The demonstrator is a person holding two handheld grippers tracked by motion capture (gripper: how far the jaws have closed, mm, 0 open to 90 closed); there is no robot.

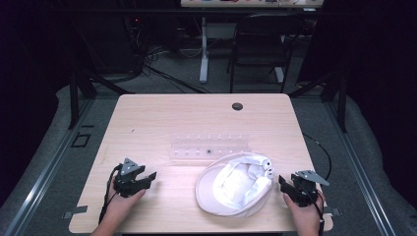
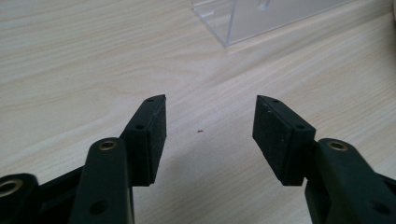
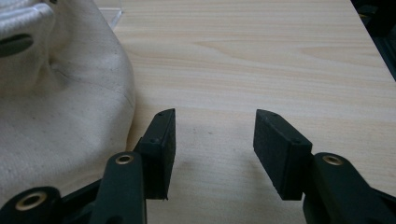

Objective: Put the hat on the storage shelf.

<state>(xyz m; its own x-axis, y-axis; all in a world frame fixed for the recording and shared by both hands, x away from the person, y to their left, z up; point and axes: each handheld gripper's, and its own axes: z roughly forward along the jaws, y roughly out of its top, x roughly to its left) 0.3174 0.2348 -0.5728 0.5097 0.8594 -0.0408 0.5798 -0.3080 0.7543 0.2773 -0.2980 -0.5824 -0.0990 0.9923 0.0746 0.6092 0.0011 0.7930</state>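
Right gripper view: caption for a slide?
Open right gripper over bare wooden table, white cloth bag beside it.

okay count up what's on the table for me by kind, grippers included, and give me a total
Grippers: 2, left and right, both open and empty
White hat: 1
Clear rack: 1
Total: 4

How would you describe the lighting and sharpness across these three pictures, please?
High view: the table is brightly lit while the room behind sits in deep shadow, and the clear plastic stand nearly washes out. Left gripper view: the left gripper casts a soft shadow, with the wood grain softer farther off. Right gripper view: the white cloth bag is slightly blurred up close.
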